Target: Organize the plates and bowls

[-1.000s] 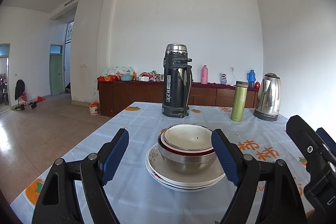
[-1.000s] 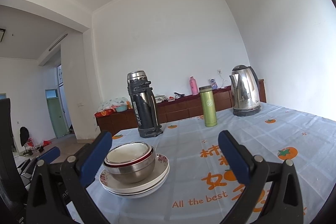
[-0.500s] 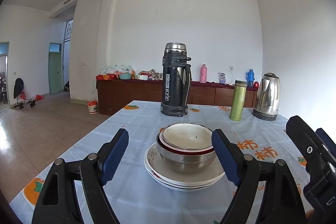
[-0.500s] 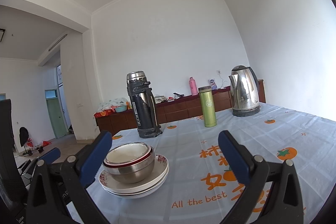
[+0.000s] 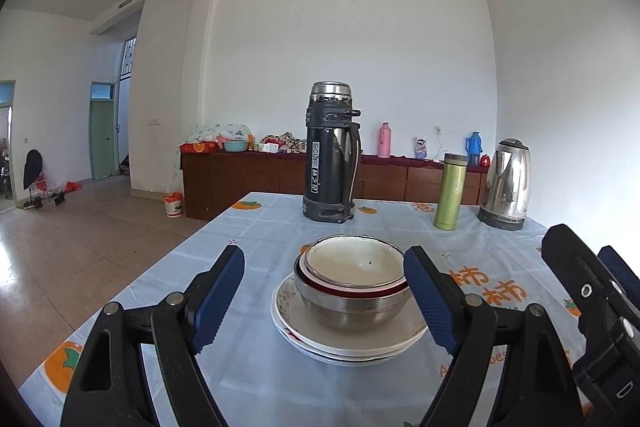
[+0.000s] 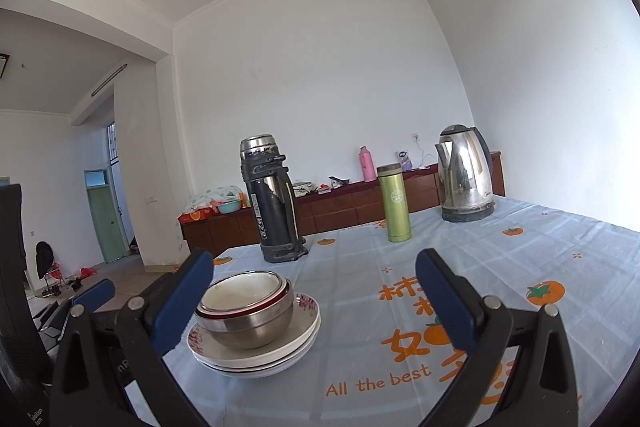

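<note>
Centrally, stacked bowls [image 5: 352, 283] on plates [image 5: 348, 341], both grippers spread, tablecloth [image 6: 500, 267] bare rightward.

"All the best" (tablecloth [image 6: 500, 267])

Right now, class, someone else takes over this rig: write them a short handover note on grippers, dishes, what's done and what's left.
Left gripper: open, empty, facing the stack.
Right gripper: open, empty, with the stack at its left finger.
Dishes: nested bowls sit on stacked plates on the table, apart from the flask, bottle and kettle.
Done: the dishes look gathered into one pile.
Left: probably nothing but backing away; check for stray dishes out of view.
</note>
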### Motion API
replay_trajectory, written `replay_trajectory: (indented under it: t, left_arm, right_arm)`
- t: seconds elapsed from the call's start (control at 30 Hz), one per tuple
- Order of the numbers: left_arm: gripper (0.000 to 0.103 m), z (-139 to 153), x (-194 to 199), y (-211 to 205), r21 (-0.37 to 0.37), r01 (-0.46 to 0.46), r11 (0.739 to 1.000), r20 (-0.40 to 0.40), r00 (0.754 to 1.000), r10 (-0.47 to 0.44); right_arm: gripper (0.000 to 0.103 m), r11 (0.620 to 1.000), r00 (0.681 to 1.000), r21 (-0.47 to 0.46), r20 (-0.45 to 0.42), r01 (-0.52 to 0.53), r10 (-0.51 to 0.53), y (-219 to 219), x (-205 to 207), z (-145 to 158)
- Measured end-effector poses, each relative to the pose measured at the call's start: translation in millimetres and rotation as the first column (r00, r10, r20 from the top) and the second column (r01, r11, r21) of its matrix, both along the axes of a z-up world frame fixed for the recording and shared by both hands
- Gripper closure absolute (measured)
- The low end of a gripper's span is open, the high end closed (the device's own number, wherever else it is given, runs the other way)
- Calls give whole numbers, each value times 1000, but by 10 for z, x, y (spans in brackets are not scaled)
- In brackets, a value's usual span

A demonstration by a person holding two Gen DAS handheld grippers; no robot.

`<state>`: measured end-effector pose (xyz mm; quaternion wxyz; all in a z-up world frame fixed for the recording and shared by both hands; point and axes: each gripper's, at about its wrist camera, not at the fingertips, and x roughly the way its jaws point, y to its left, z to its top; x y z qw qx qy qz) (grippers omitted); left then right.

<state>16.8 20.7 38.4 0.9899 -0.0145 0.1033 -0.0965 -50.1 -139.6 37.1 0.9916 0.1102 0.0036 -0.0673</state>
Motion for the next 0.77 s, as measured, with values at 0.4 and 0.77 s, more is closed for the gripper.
replay_trajectory:
  t: [0.4,0.77]
  left_arm:
    - [19,7,-12,45,-32,10,999,18,1000,-9]
    - [19,7,26,31,-18,-2,1000,1,1000,2]
  right_arm:
    - [0,1000,1000,2,2,7,-7,4,13,21]
    - [0,1000,1000,5,-4,14,-14,13,28,1]
